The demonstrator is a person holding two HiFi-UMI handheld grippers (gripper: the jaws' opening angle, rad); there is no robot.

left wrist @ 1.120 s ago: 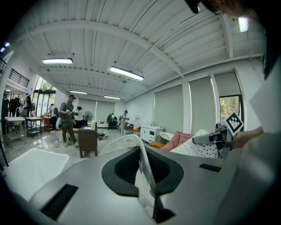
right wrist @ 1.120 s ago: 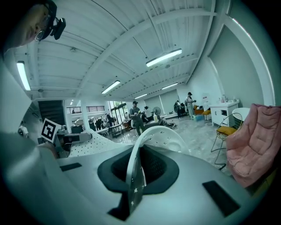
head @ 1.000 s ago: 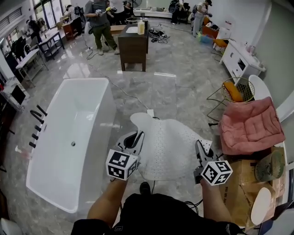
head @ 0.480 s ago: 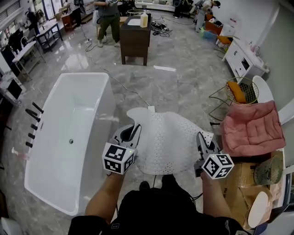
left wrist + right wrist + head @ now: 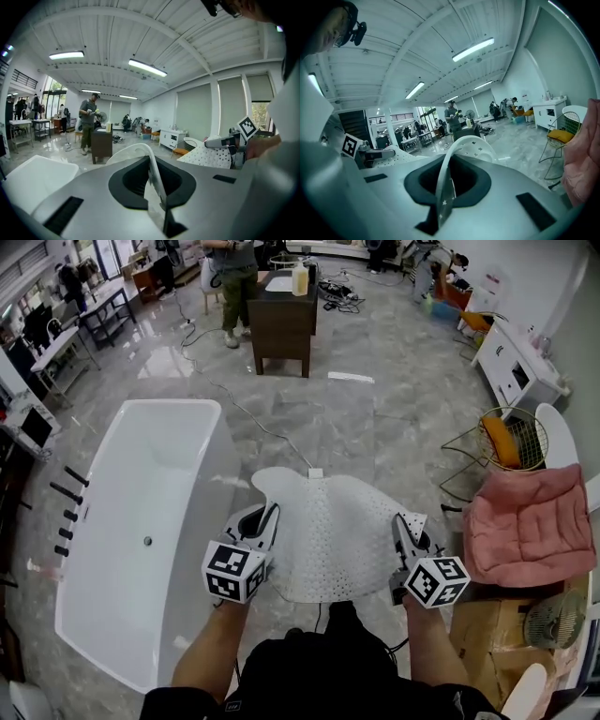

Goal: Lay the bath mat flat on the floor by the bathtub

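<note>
Head view: the bath mat (image 5: pixel 333 540) spans both grippers, its long axis running away from the person, parallel to the bathtub (image 5: pixel 223 465) just to its left. The left gripper (image 5: pixel 266 521), the one nearer the tub, holds the near-left corner; the right gripper (image 5: pixel 401 529) holds the near-right one. Both forearms reach forward, tilted slightly down

Left gripper view: jaws pressed together, pinching the mat edge, which arches forward

Right gripper view: jaws likewise clamped on the perforated edge

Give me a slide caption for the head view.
Left gripper and right gripper each clamp an edge of the white perforated bath mat beside the white freestanding bathtub.
</note>
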